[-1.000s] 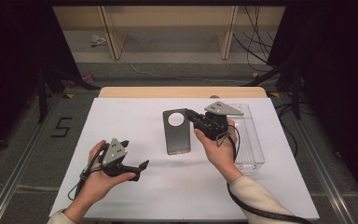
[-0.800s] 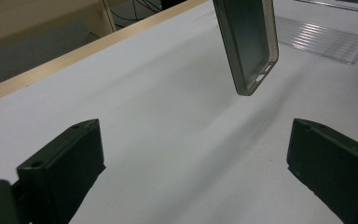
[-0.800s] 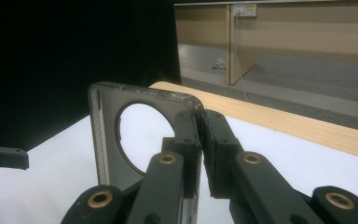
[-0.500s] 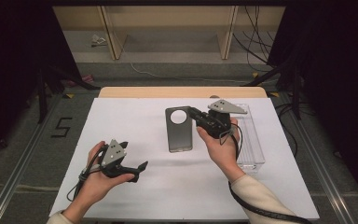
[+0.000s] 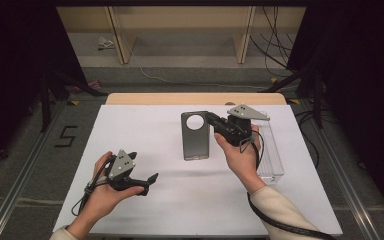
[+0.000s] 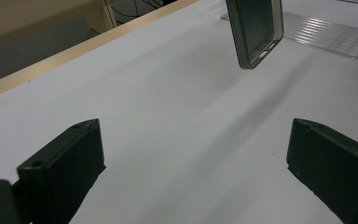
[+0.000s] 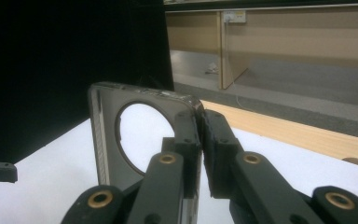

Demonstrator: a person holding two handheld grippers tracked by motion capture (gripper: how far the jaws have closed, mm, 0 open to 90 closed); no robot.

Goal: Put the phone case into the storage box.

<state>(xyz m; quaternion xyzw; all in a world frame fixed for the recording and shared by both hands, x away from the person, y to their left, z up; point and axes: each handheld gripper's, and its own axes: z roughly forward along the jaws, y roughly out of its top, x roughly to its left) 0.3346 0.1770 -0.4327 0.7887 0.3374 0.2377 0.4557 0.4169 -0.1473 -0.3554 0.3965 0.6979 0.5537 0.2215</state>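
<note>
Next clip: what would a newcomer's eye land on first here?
First, the dark grey phone case with a large round camera cutout, pinched at its upper right edge by the right gripper near the middle of the white table; in the left gripper view it hangs clear of the surface. Next, the left gripper sits at the near left, jaws wide open on nothing. A clear plastic tray lies at the right edge.

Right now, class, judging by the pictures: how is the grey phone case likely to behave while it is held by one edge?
The phone case looks thin-walled and hollow, so probably light. The right tongs pinch only its top corner, so it may flex or swing a little. Its large round cutout likely leaves that end weaker.
</note>
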